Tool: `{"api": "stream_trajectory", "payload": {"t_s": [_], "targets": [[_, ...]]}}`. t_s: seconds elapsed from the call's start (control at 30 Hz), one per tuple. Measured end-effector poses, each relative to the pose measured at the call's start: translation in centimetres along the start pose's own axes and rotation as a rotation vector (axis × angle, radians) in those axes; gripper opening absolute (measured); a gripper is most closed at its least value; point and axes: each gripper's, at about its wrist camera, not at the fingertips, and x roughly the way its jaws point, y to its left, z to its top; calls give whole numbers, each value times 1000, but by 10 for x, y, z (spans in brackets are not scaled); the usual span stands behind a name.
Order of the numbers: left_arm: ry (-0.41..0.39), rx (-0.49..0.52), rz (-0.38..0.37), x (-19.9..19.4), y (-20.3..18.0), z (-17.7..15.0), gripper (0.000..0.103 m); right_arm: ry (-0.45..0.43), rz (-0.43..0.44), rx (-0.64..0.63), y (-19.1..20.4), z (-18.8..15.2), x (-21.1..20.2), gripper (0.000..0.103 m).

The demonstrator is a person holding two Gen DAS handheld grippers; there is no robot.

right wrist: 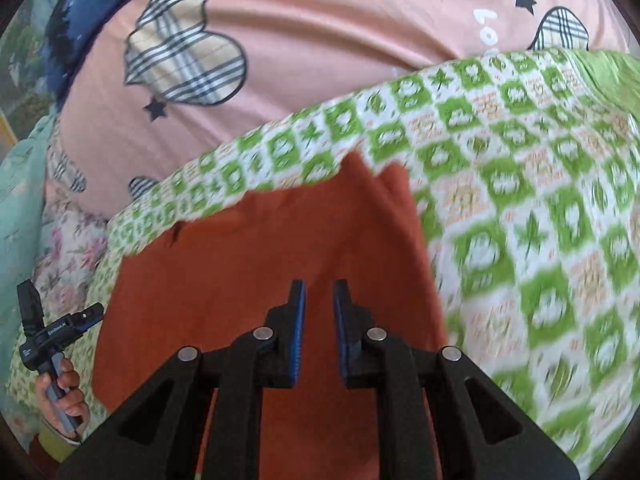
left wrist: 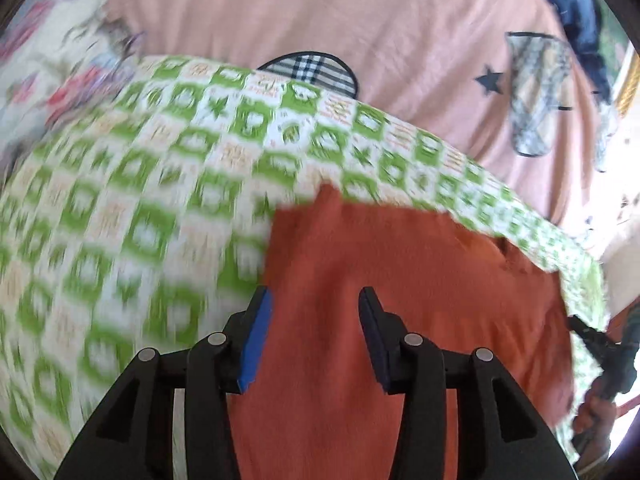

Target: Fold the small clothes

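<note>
Jaws of the left gripper (left wrist: 316, 300) are spread wide and grasp nothing, while those of the right gripper (right wrist: 320, 294) are parted by a narrow gap, also with nothing between them. Both are held above a rust-orange knitted garment (left wrist: 400, 288), which is laid flat on a green-and-white checked cloth (left wrist: 120, 208). Beyond it, a pink bedsheet with 2 plaid heart patches (right wrist: 320, 40) is seen.

Pink bedsheet (left wrist: 400, 40) (plaid hearts, stars) under a green-checked cloth (left wrist: 120, 200) bearing an orange garment (left wrist: 400, 280).
</note>
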Motion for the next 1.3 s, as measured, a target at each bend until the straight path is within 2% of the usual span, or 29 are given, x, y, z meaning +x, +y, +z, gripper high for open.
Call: {"api": "stream_trajectory", "payload": {"t_s": [0.23, 0.33, 0.53, 0.63, 0.77, 1.07, 1.13, 1.17, 1.2, 1.23, 1.27, 1.3], "targets": [[40, -59, -110, -63, -11, -101, 56, 66, 55, 15, 28, -75, -17, 16], [83, -93, -135, -76, -15, -139, 59, 89, 56, 20, 35, -103, -28, 23], [142, -155, -153, -84, -8, -176, 62, 99, 61, 18, 44, -131, -44, 32], [131, -189, -169, -83, -5, -182, 68, 100, 69, 19, 47, -138, -49, 33], [110, -206, -162, -75, -5, -174, 73, 114, 75, 18, 48, -140, -49, 34], [1, -295, -102, -43, 11, -135, 74, 94, 81, 20, 45, -126, -50, 36], [-14, -279, -61, -35, 8, -123, 72, 91, 89, 16, 42, -117, -46, 37], [-19, -273, -49, -33, 7, -120, 67, 89, 90, 14, 41, -113, -44, 37], [-29, -258, -30, -30, 4, -114, 50, 86, 90, 14, 40, -108, -43, 37], [-29, -247, -28, -29, 1, -109, 38, 83, 92, 13, 38, -102, -41, 37], [-31, -236, -28, -28, -1, -105, 19, 88, 95, 12, 35, -96, -38, 37], [-40, -220, -25, -29, -5, -100, 16, 98, 103, 15, 32, -89, -35, 37]]}}
